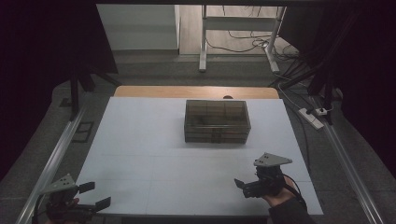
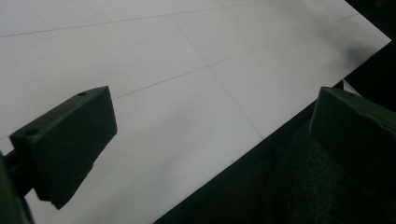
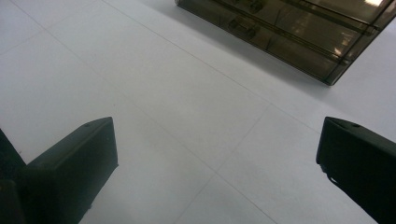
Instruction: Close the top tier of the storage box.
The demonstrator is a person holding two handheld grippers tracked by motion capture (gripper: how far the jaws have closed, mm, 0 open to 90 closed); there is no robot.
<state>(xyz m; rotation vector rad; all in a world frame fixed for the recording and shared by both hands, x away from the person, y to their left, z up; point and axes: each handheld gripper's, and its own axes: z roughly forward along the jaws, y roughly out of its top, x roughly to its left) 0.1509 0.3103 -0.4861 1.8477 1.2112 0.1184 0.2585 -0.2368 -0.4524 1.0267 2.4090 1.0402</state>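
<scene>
At the near left corner of the white bench (image 1: 140, 154) we hold our left tool (image 1: 95, 195) with its jaws spread wide and nothing between them, hanging partly past the bench edge, likely parked while we wait. Toward the middle, well apart from both tools, sits one smoky see-through box (image 1: 217, 121), lid closed and latch facing us, probably for easy reach. At the near right our right tool (image 1: 243, 185) is also wide and empty, aimed at the box. Two tools, one box.
</scene>
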